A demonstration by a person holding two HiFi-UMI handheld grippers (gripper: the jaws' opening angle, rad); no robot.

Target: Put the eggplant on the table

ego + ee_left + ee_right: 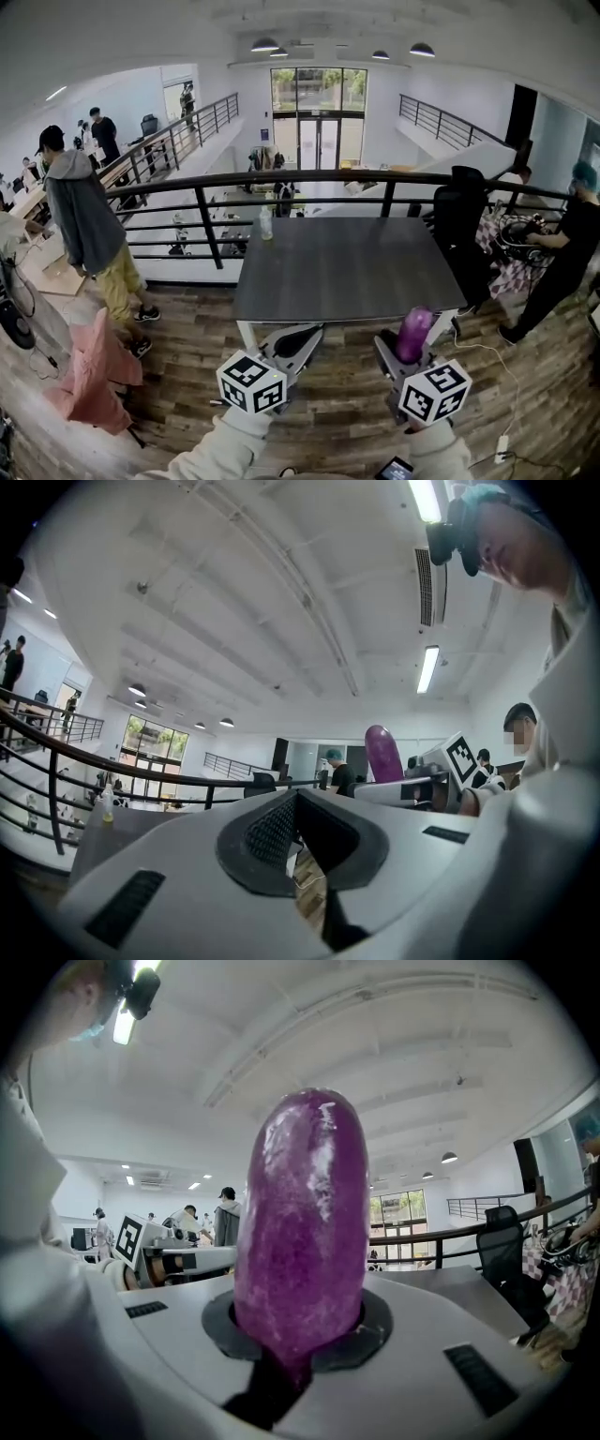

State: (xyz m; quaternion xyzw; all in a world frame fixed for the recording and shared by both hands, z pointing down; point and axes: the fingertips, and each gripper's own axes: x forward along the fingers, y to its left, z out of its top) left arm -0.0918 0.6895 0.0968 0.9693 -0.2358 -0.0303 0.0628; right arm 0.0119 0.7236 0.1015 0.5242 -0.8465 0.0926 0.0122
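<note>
The purple eggplant stands upright between the fingers of my right gripper, just off the near right corner of the dark grey table. In the right gripper view the eggplant fills the middle, with the right gripper shut on its lower end. My left gripper is beside it at the table's front edge, its tips together and nothing held. From the left gripper view the eggplant shows off to the right.
A small bottle stands at the table's far left edge. A black railing runs behind the table. A black chair and a seated person are at the right. A person and a pink cloth are at the left.
</note>
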